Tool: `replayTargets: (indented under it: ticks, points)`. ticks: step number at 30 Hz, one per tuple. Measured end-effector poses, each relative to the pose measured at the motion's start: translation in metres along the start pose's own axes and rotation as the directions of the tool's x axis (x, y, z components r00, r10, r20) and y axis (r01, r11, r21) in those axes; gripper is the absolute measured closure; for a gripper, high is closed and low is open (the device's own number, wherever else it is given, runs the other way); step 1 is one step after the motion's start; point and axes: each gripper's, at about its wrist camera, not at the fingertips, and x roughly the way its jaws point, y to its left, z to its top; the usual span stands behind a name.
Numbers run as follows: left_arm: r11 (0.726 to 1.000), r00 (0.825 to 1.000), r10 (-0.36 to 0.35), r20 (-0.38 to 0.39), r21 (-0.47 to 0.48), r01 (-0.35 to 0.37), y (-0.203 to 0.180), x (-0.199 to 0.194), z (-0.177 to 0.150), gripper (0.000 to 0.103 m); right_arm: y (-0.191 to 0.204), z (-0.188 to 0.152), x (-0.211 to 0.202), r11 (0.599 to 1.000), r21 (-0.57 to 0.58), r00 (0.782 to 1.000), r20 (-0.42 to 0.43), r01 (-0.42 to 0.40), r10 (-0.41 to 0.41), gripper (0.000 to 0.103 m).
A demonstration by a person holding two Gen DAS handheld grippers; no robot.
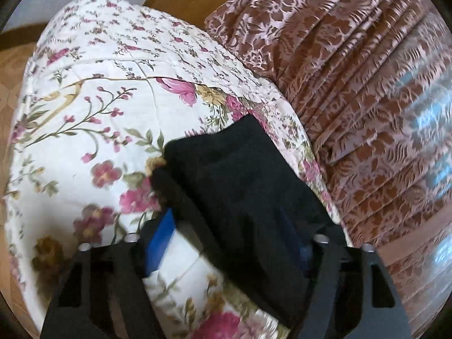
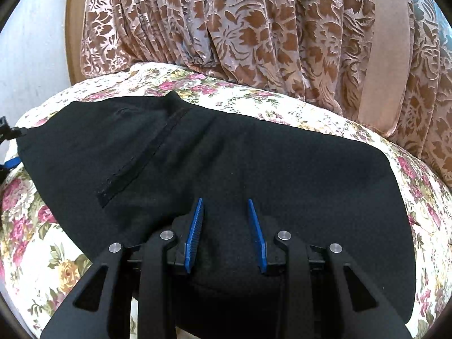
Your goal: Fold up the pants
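1. Our black pants [image 2: 226,152] lie spread flat on the floral bedspread [image 2: 325,115], curtain [image 2: 254,22] at 12 o'clock.
2. Our right gripper [image 2: 226,226] fingers stand apart over the fabric, gripping nothing.
3. Our left gripper [image 1: 234,226] fingers are wide, pants edge draped between them.

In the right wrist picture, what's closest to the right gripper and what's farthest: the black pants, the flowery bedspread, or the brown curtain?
Nearest first from the right gripper:
1. Black fabric pants, directly under and between its blue fingers.
2. White bedspread with pink flowers, beyond the pants' far edge and at both sides.
3. Brown and pink patterned curtain, hanging behind the bed, across the top.
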Motion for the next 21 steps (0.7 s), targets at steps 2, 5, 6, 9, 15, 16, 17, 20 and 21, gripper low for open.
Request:
replayTargets:
  ticks: [2, 5, 6, 9, 15, 16, 17, 20, 21]
  points:
    - [1.000, 1.000, 0.015, -0.006, -0.011, -0.015, -0.001, 0.007, 0.003, 0.060, 0.000, 0.000, 0.000, 1.000, -0.001, 1.000, 0.000, 0.000, 0.000, 0.071]
    - [1.000, 0.999, 0.015, -0.038, -0.007, -0.015, -0.007, 0.017, 0.005, 0.088, 0.000, 0.000, 0.000, 1.000, 0.000, 1.000, 0.000, 0.000, 0.000, 0.071]
    - [1.000, 0.999, 0.019, -0.036, 0.005, -0.019, -0.011, 0.017, 0.005, 0.088, 0.000, 0.000, 0.000, 1.000, 0.000, 1.000, 0.000, 0.000, 0.000, 0.071]
    - [0.998, 1.000, -0.003, 0.010, 0.070, 0.002, -0.025, 0.009, 0.005, 0.090, 0.000, 0.000, 0.000, 1.000, -0.001, 1.000, 0.001, 0.001, -0.001, 0.071]
    - [0.983, 0.991, -0.115, 0.071, 0.154, 0.103, -0.063, -0.017, 0.008, 0.091, 0.000, -0.001, 0.000, 1.000, -0.001, 1.000, 0.000, 0.000, 0.000, 0.071]
    - [0.978, 0.987, -0.141, 0.076, 0.165, 0.127, -0.069, -0.021, 0.008, 0.091, 0.000, -0.001, 0.000, 1.000, 0.000, 1.000, 0.000, 0.000, 0.000, 0.071]
    - [0.970, 0.982, -0.174, 0.079, 0.186, 0.156, -0.079, -0.026, 0.007, 0.091, 0.000, -0.001, 0.001, 1.000, 0.000, 1.000, -0.001, -0.001, 0.001, 0.071]
    - [0.938, 0.963, -0.260, 0.069, 0.255, 0.235, -0.106, -0.040, 0.002, 0.091, 0.000, 0.000, 0.001, 1.000, 0.007, 1.000, -0.007, -0.009, 0.009, 0.071]
    - [0.928, 0.957, -0.284, 0.061, 0.269, 0.258, -0.113, -0.043, 0.001, 0.091, -0.001, 0.001, 0.000, 1.000, 0.010, 1.000, -0.009, -0.011, 0.012, 0.071]
